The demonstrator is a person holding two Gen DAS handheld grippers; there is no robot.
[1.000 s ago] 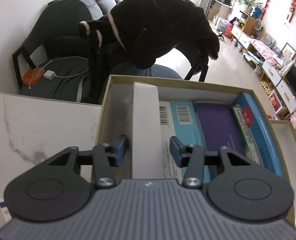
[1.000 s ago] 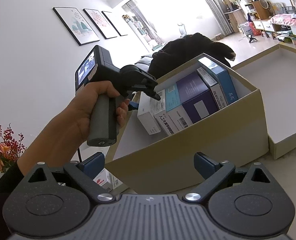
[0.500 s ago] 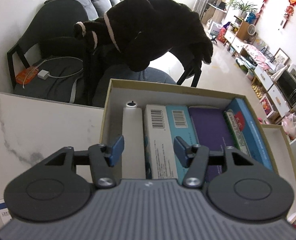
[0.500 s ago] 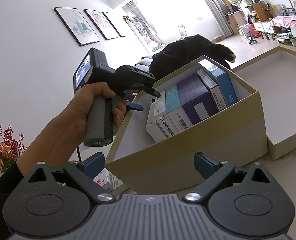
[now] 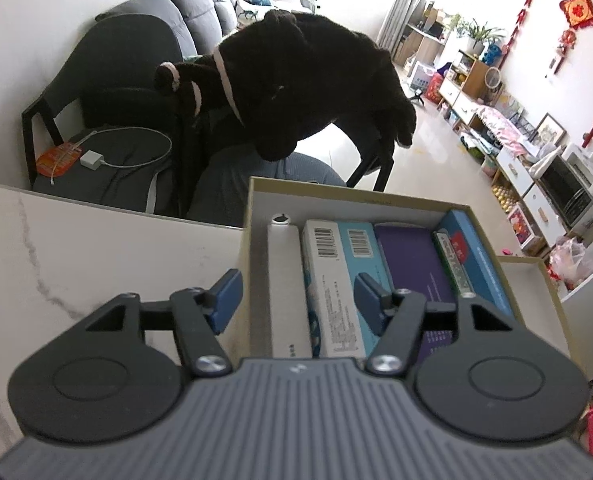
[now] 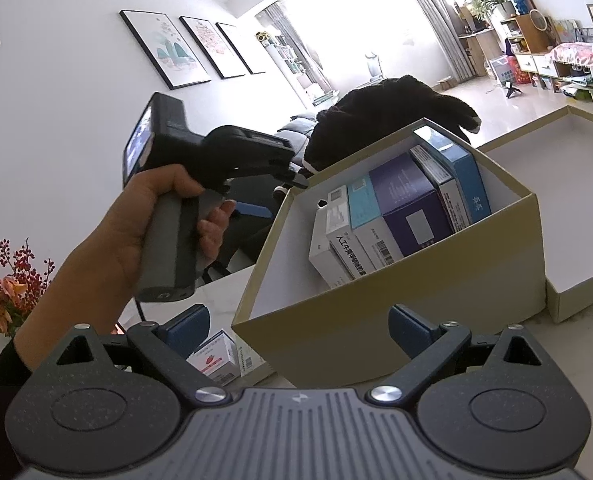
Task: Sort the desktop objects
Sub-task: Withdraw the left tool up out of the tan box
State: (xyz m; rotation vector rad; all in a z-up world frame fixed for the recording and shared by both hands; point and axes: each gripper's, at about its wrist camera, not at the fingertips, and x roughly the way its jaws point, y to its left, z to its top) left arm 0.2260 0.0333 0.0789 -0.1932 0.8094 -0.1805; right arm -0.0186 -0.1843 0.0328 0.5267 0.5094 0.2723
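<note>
A tan cardboard box (image 5: 376, 196) holds a row of packets. A long white box (image 5: 286, 280) lies at the row's left end, beside a barcoded white-and-teal box (image 5: 328, 280), a purple box (image 5: 412, 268) and a blue box (image 5: 476, 256). My left gripper (image 5: 298, 296) hovers above the left end, its jaws opening with nothing pressed between them; one finger hangs outside the box's left wall. In the right wrist view a hand holds that left gripper (image 6: 292, 180) over the cardboard box (image 6: 396, 292). My right gripper (image 6: 298, 326) stands open, low before the box's near corner.
The box's lid (image 6: 576, 216) lies upturned to the right. A small packet with a red picture (image 6: 216, 356) sits on the marble table (image 5: 96, 248) left of the box. Beyond the table's far edge stand chairs with a black plush toy (image 5: 308, 80).
The white box stood between the left jaws a second ago; it now lies free in the row. The left gripper has drawn back, up and leftward, jaws wider. The right gripper stayed still.
</note>
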